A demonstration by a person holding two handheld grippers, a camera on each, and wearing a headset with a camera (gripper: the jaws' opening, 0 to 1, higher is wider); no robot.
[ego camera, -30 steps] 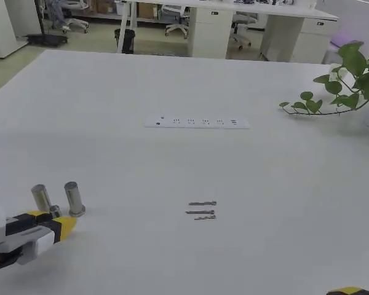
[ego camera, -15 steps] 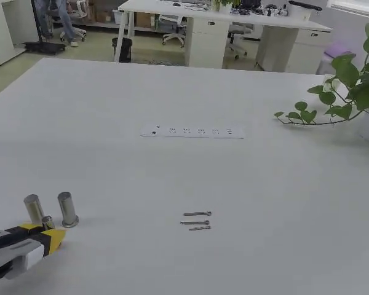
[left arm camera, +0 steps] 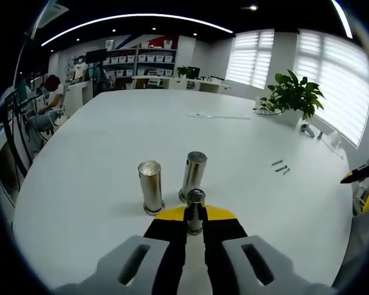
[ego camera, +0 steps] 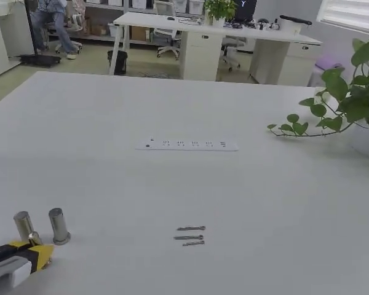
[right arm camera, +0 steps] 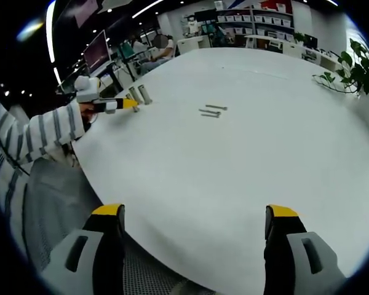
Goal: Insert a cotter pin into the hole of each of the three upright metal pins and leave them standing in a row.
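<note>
White workbench stretches across an open office, with a power strip lying flat near its middle and a potted plant at the right edge. Three cotter pins lie side by side on the bare top, roughly parallel and close together.

Well apart from them, at the near left corner, two metal pins stand upright next to each other. Just in front of that pair, the left gripper has its jaws drawn narrow around a third metal pin, which stands upright between the yellow tips. That pin sits close to the right-hand one of the pair; I cannot tell whether they touch.

The right gripper is held off the near edge of the table with its jaws spread wide and nothing between them. In its view the cotter pins lie far ahead, and the left gripper shows beyond a striped sleeve.
</note>
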